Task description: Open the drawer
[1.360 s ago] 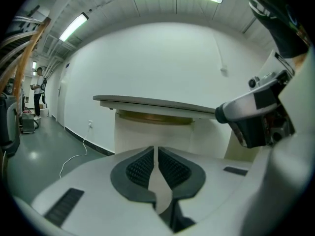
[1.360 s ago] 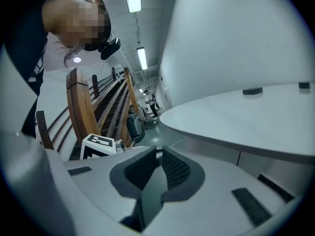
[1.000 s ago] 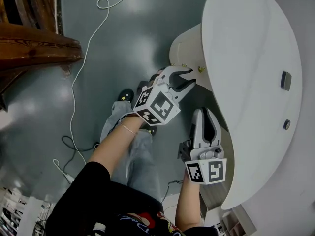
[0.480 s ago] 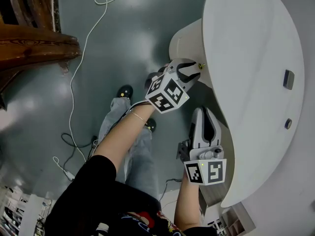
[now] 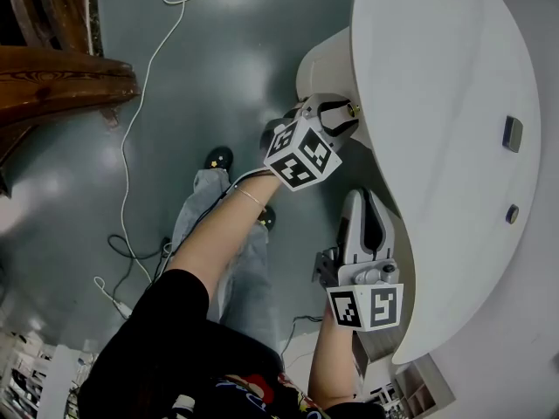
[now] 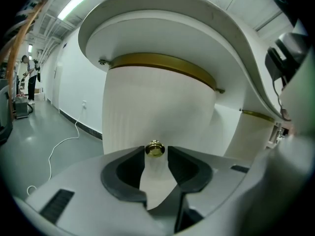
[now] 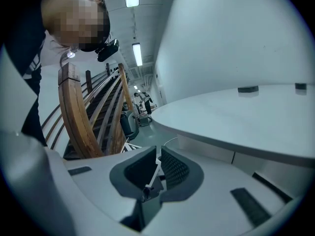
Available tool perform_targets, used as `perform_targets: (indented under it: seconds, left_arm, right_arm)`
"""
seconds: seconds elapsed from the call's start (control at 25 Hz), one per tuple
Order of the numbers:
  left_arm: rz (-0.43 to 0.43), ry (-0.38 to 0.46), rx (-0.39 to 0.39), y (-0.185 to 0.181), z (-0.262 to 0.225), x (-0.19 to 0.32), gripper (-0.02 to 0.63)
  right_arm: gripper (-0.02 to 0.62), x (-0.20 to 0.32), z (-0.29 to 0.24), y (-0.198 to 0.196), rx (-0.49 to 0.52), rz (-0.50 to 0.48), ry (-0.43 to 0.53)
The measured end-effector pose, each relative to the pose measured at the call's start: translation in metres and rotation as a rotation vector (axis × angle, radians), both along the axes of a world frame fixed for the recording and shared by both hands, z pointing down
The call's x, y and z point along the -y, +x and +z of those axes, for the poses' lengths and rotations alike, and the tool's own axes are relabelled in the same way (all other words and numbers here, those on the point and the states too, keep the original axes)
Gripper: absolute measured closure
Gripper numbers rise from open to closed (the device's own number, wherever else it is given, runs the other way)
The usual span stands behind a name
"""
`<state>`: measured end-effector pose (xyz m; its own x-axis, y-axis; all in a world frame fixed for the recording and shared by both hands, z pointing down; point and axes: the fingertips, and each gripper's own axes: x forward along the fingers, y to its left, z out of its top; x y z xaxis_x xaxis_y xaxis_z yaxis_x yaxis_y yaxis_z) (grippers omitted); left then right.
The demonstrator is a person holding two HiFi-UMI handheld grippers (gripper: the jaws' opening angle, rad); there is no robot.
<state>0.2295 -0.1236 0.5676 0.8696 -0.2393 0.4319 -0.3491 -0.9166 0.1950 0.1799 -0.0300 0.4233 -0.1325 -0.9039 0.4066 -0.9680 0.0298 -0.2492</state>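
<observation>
The drawer is the rounded cream front [image 5: 319, 68] under the white desk top [image 5: 437, 103], with a small brass knob [image 5: 353, 109]. In the left gripper view the knob [image 6: 155, 150] sits right at the tips of my left gripper [image 6: 156, 154], between the two dark pads [image 6: 130, 168] with a gap on each side. The jaws are opening and do not press on it. In the head view the left gripper [image 5: 339, 114] points at the drawer front. My right gripper [image 5: 367, 201] hangs below the desk edge, its jaws [image 7: 158, 156] shut on nothing.
A brass band [image 6: 162, 63] runs around the top of the drawer unit. Two small dark fittings [image 5: 512, 133] sit on the desk. A white cable [image 5: 144, 103] trails over the grey floor, and a wooden stair rail [image 5: 52, 68] stands at the left.
The left gripper has moved in to the drawer front and its jaws have spread around the brass knob. The right gripper has stayed put.
</observation>
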Motion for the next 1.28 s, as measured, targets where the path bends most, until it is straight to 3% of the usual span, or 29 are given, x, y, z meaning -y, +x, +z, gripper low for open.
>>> perform_targets:
  seconds: [1.28]
  left_arm:
    - [0.04, 0.0, 0.001, -0.016, 0.003, -0.003, 0.508]
  right_arm:
    - [0.568, -0.001, 0.003, -0.011, -0.01, 0.023, -0.036]
